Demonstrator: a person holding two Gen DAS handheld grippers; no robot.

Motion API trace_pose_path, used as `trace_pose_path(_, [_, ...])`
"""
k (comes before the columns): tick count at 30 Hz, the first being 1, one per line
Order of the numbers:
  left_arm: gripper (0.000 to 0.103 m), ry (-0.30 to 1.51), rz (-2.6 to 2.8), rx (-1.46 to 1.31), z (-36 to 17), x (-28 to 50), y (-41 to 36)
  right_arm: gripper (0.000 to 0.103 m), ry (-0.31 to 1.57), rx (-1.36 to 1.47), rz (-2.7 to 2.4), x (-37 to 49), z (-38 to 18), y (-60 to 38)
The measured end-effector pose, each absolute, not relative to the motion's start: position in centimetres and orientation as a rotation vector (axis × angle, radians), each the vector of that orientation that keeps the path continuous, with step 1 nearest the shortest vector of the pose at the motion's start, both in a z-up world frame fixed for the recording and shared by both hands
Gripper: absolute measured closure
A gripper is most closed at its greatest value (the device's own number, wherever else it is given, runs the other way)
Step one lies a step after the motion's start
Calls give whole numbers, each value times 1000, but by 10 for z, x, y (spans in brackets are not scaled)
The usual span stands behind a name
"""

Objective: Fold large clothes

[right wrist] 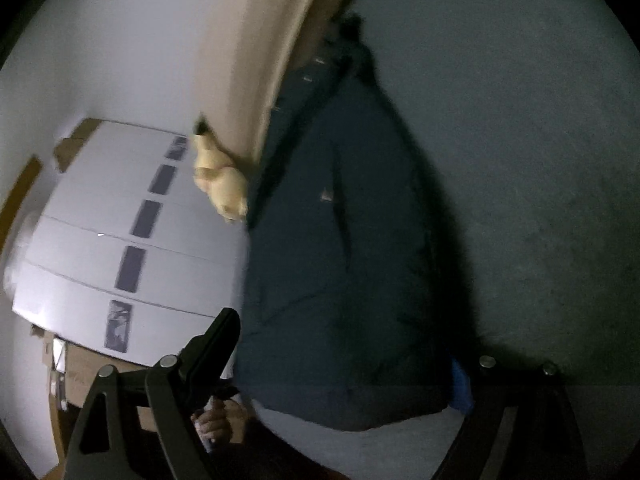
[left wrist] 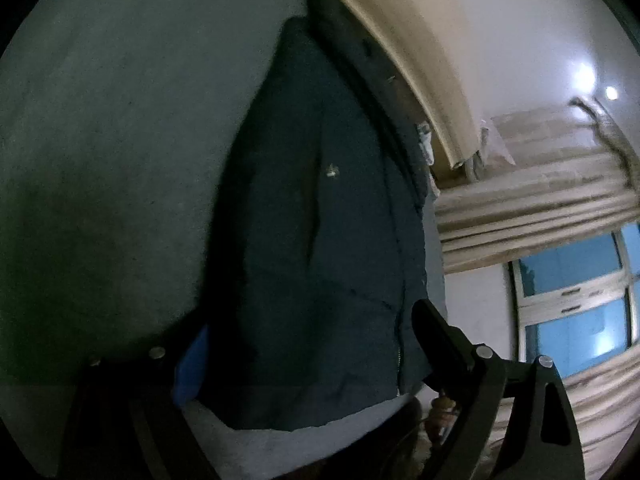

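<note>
Left cam first: my left gripper (left wrist: 304,364) has its jaws spread wide, and the hem end of the dark blue jacket (left wrist: 320,240) sits in the gap between them. Can't honestly tell if the pads are touching the cloth or just hanging beside it. The jacket lies lengthwise on the grey bed surface (left wrist: 112,160), collar end far from me, next to the cream headboard (left wrist: 404,40). Curtains (left wrist: 532,196) and a window (left wrist: 576,292) sit off to the right.

Right cam: same deal, my right gripper (right wrist: 352,360) is spread wide with the jacket (right wrist: 340,260) hem between the fingers, contact unclear. The grey bed surface (right wrist: 520,160) is on the right, and a white drawer unit (right wrist: 100,248) and a pale plush toy (right wrist: 220,180) are on the left.
</note>
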State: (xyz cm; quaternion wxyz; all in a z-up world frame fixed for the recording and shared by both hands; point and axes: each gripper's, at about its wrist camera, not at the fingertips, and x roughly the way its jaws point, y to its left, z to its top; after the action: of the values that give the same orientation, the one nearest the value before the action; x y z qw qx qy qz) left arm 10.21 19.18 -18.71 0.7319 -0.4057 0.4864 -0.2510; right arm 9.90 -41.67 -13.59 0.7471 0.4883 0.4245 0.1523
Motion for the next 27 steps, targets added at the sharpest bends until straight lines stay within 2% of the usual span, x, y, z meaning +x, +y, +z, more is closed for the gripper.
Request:
trace_pose_path(2, [11,1025,-600,-884,-179,99,186,16,896,1073,382,97,-130,-412])
trace_pose_path(4, [11,1053,-564,-858,-186,101,181,17,876,1048,396,97,-126,-409])
trace_pose_path(6, [12,1070,-537,-836,-190,96,178,31,905,1054,360,97,-133,-409])
trace_pose_path(7, [11,1055,-524,-816,-187,94,176,42,912,1065,338,96,-139,-410])
trace_pose_path(9, [12,1050,-502,-794,-185,92,174,47,916,1069,323,93,-142,-411])
trace_pose_path(10, [15,1053,-486,-774,-183,89,174,49,925,1060,313,92,-143,-410])
trace_pose_path(12, [38,1080,-422,-698,-186,89,165,54,941,1050,281,92,-146,-408])
trace_pose_path(13, [56,1096,-387,-660,-188,90,167,54,948,1046,269,92,-148,-408])
trace_pose_path(16, [63,1092,-374,-666,-191,86,172,54,956,1027,264,92,-149,-406])
trace_pose_path(18, [63,1087,-355,-662,-193,84,171,56,967,1021,258,93,-149,-404])
trace_pose_path(20, [62,1081,-329,-619,-191,76,168,71,990,998,237,95,-148,-404])
trace_pose_path(23, [60,1079,-295,-543,-188,74,156,77,1007,990,223,97,-147,-403])
trace_pose_path(27, [59,1079,-219,-416,-185,75,143,79,1008,954,220,98,-147,-399])
